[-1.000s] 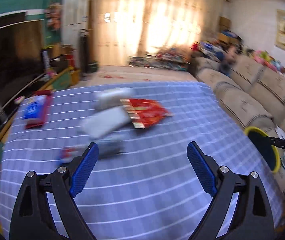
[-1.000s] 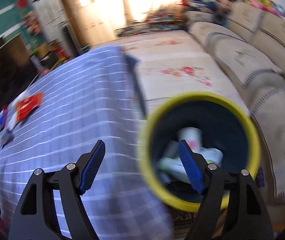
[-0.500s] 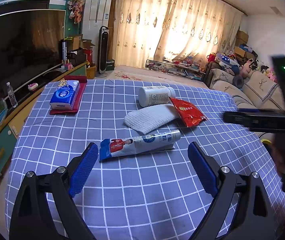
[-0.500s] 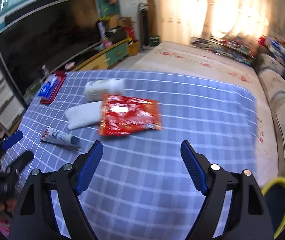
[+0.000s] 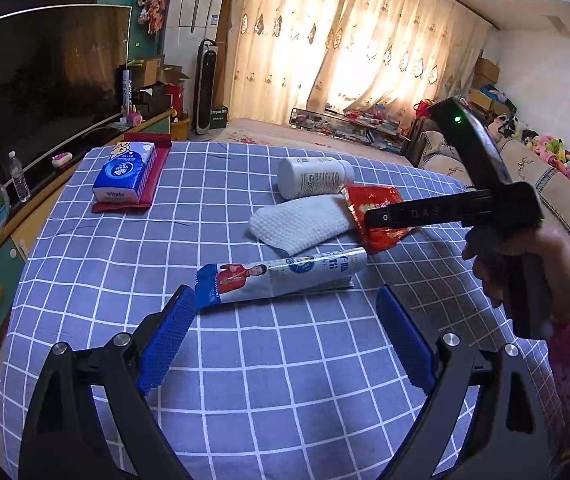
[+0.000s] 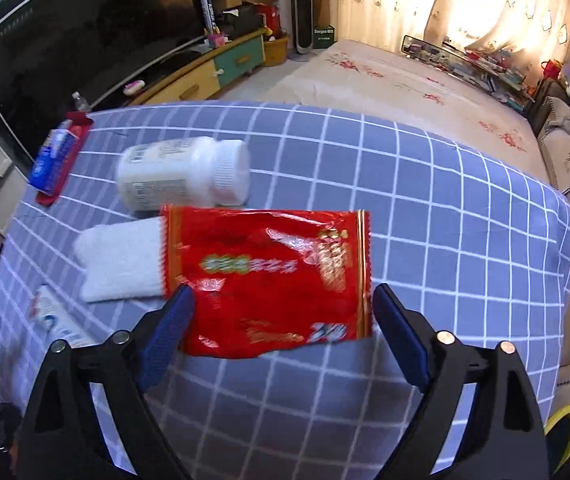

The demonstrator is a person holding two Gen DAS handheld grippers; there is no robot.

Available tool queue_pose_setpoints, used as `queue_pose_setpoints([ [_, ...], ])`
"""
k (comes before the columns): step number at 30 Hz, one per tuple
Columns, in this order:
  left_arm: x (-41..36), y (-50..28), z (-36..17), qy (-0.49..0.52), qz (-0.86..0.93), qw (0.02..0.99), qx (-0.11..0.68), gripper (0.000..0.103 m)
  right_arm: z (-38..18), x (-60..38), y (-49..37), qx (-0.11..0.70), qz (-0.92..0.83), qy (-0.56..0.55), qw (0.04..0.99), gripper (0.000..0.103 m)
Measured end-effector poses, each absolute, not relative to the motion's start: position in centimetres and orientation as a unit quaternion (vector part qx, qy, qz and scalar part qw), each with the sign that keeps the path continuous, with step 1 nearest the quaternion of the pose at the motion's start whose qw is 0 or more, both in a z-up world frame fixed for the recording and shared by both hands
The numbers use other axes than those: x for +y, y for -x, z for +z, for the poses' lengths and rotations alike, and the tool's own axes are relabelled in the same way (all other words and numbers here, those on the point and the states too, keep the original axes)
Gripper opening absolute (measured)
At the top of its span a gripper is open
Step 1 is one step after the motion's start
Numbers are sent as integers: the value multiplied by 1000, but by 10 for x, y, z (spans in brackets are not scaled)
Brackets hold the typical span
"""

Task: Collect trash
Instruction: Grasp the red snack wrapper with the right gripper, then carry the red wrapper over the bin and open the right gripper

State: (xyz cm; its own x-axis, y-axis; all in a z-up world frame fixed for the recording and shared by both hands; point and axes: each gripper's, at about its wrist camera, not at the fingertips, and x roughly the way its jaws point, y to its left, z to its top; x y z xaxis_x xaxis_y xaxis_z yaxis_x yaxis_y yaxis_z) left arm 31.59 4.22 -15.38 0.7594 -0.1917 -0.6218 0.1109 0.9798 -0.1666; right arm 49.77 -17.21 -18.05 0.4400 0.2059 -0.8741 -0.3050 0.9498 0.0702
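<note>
I am working over the counter point(image 5: 85, 264) with its blue checked cloth, and both of my grippers are hanging low above it, pointing forward across the top. My left gripper point(image 5: 285, 332) is spreading its blue pads wide with nothing between them, sitting just short of the long blue and white wrapper point(image 5: 281, 276) that is lying across the cloth in front of it. My right hand point(image 5: 525, 264) is gripping the handle of the right gripper point(image 6: 281, 328), which is reaching in from the right side and tilting down over the red snack bag point(image 6: 269, 280). Its fingers are also standing wide apart, one on either side of the bag's near edge, not pressing on it. The red bag is lying flat, overlapping the edge of the folded white cloth point(image 6: 121, 260) to its left. The white bottle point(image 6: 185, 172) is lying on its side just beyond both. Farther off, at the far left corner, the blue tissue pack point(image 5: 125, 172) is resting on a red tray point(image 5: 153, 184). A yellow-rimmed bin point(image 6: 561, 428) is showing at the lower right, beside the counter.
</note>
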Motion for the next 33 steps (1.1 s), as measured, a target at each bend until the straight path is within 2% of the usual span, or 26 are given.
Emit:
queue_pose_setpoints([
  [3, 41, -317, -155, 58, -81, 935, 340, 90, -186, -169, -500, 508, 151, 59, 846, 88],
  [6, 41, -319, -157, 57, -80, 935, 341, 90, -185, -163, -496, 502, 154, 72, 848, 76],
  [8, 41, -319, -158, 57, -80, 934, 342, 90, -183, -161, -492, 503, 159, 75, 846, 61],
  [9, 41, -319, -158, 57, -80, 934, 343, 90, -183, -160, -491, 503, 162, 76, 846, 57],
  [12, 39, -320, -160, 54, -80, 934, 344, 90, -181, -160, -482, 500, 166, 78, 846, 34],
  [13, 39, -321, -160, 53, -80, 934, 345, 90, -181, -162, -479, 500, 166, 76, 847, 20],
  [14, 39, -321, -160, 53, -81, 934, 345, 90, -181, -163, -476, 500, 169, 68, 846, 13],
  [19, 39, -322, -161, 56, -82, 933, 345, 90, -171, -179, -461, 490, 169, 39, 854, 6],
  [26, 38, -320, -160, 57, -85, 934, 343, 90, -141, -219, -416, 463, 167, -7, 871, 5],
  [33, 36, -318, -159, 54, -87, 934, 341, 90, -118, -301, -354, 431, 106, -62, 894, 5],
])
